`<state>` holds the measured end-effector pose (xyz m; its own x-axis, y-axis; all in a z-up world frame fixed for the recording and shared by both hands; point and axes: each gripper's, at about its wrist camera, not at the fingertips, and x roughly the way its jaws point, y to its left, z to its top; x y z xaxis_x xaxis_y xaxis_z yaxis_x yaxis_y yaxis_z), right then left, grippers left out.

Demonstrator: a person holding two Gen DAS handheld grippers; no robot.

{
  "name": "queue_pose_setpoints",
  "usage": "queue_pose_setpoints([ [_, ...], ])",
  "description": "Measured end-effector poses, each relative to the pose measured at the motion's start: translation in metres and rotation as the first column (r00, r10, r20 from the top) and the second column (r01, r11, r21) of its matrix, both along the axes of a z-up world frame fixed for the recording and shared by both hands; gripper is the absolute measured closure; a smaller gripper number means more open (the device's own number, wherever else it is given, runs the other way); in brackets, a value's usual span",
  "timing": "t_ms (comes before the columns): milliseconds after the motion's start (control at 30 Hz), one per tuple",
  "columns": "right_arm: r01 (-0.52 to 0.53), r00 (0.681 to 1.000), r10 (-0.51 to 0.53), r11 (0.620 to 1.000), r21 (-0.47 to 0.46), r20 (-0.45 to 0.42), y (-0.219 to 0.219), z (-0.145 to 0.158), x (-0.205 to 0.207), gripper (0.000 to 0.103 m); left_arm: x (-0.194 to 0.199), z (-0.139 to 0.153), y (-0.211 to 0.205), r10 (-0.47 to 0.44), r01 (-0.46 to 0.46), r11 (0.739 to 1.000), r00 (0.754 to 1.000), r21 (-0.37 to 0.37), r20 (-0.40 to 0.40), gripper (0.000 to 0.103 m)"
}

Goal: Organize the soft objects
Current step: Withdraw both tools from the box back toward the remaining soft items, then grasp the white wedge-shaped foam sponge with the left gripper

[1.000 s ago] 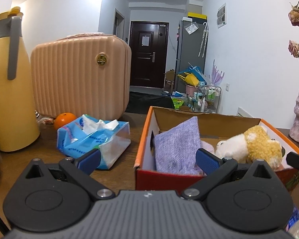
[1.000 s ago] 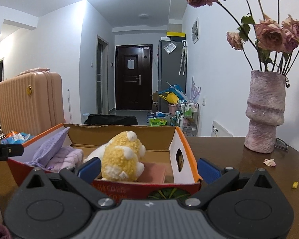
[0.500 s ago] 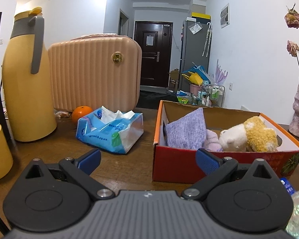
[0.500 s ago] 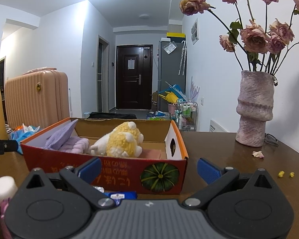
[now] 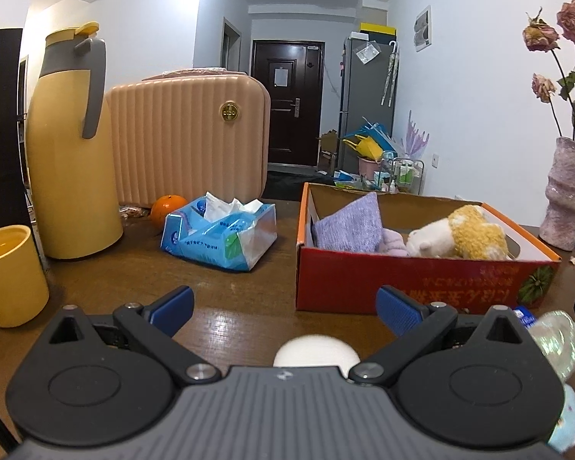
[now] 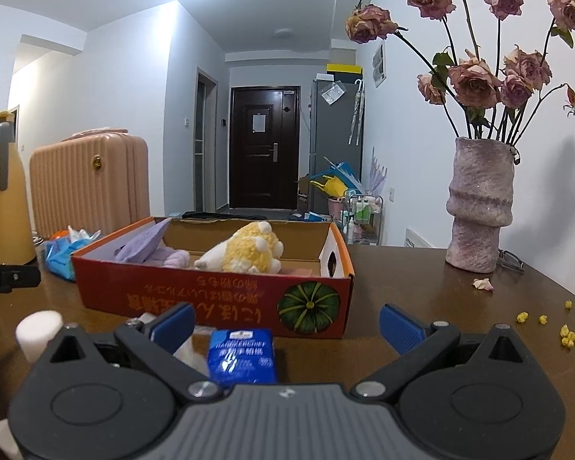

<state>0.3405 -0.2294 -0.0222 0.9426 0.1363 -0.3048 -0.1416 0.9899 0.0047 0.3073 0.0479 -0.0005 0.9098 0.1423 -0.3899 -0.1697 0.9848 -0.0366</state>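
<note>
Red cardboard makes up the box [image 5: 402,280], which sits on the wooden table [image 5: 230,291] and already holds a purple cloth [image 5: 349,226], a pale lilac bundle [image 5: 393,241] and a yellow-and-white plush toy [image 5: 464,235], so part of the sorting looks done. Outside the box, just in front of its near wall, lie a small blue tissue pack [image 6: 243,356], a white cylinder-shaped piece [image 6: 38,331] and some pale, shiny soft things [image 5: 559,345] that are too blurred to name. These seem to be what is left. A larger tissue packet [image 5: 220,235] lies to the left of the box. Both grippers are empty: the left gripper [image 5: 283,306] and the right gripper [image 6: 285,324] hover low over the table with fingers spread wide apart, the blue pack lying between the right one's fingers, a likely next pick.
</note>
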Motion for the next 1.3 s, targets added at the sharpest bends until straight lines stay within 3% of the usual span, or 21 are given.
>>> queue_pose_setpoints([
  [633, -0.026, 0.999, 0.025, 1.000, -0.010, -0.047, 0.001, -0.004, -0.057, 0.000, -0.056, -0.012, -0.028, -0.101, 0.102, 0.995, 0.989, 0.011, -0.106, 0.000],
  [1133, 0.011, 0.996, -0.011, 1.000, -0.003, -0.093, -0.004, -0.008, -0.070, 0.000, -0.080, -0.027, -0.064, -0.230, 0.249, 0.966, 0.951, 0.072, -0.205, 0.001],
  [1233, 0.009, 0.995, -0.010, 1.000, -0.008, -0.098, -0.003, -0.008, -0.070, 0.000, -0.078, -0.030, -0.065, -0.241, 0.261, 0.963, 0.944, 0.062, -0.224, 0.013],
  [1300, 0.008, 0.995, -0.009, 1.000, -0.010, -0.100, -0.003, -0.008, -0.070, 0.000, -0.075, -0.032, -0.065, -0.250, 0.269, 0.962, 0.936, 0.048, -0.246, 0.029],
])
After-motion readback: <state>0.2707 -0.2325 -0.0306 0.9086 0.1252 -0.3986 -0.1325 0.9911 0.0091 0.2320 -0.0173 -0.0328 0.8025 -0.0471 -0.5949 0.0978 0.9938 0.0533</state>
